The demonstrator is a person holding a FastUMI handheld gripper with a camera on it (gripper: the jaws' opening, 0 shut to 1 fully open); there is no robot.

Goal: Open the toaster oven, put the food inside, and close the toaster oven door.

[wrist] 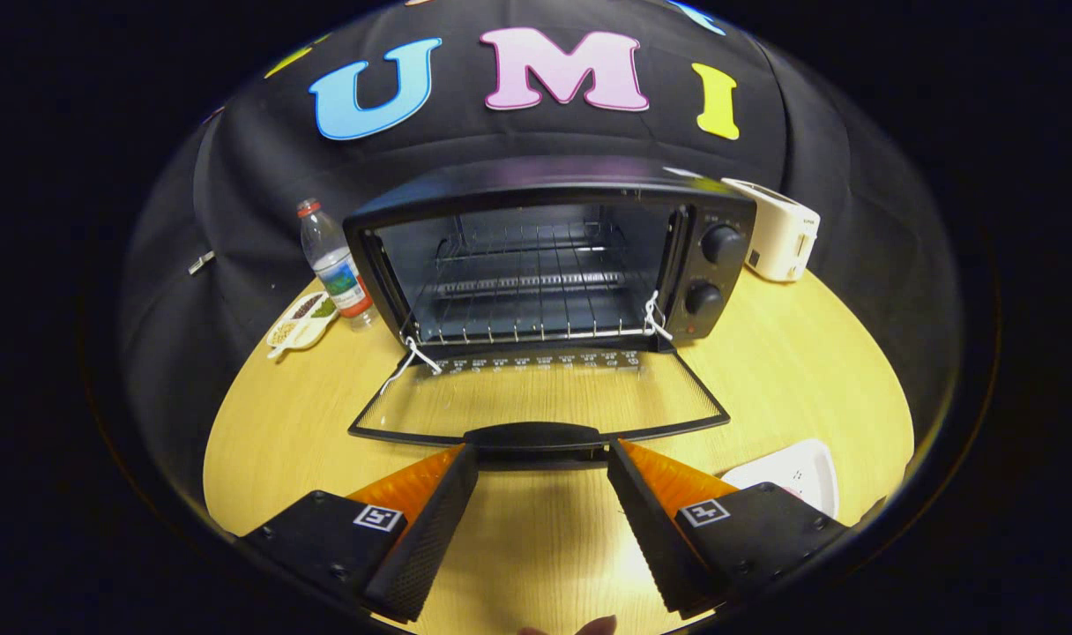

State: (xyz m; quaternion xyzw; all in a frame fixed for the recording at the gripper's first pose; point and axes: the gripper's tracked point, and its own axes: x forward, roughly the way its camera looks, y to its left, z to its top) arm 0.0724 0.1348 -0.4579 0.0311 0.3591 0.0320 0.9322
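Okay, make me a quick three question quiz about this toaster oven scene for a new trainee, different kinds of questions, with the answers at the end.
1. True or false: the toaster oven door is shut.
2. Multiple choice: what stands just beside the oven on its knob side? A) a white toaster B) a kettle C) a frying pan
3. Fill in: the hand-held gripper is ____, its fingertips either side of the door handle.

Key
1. False: the door lies folded down flat, wire rack bare.
2. A, the white toaster.
3. Open; neither finger presses the handle.
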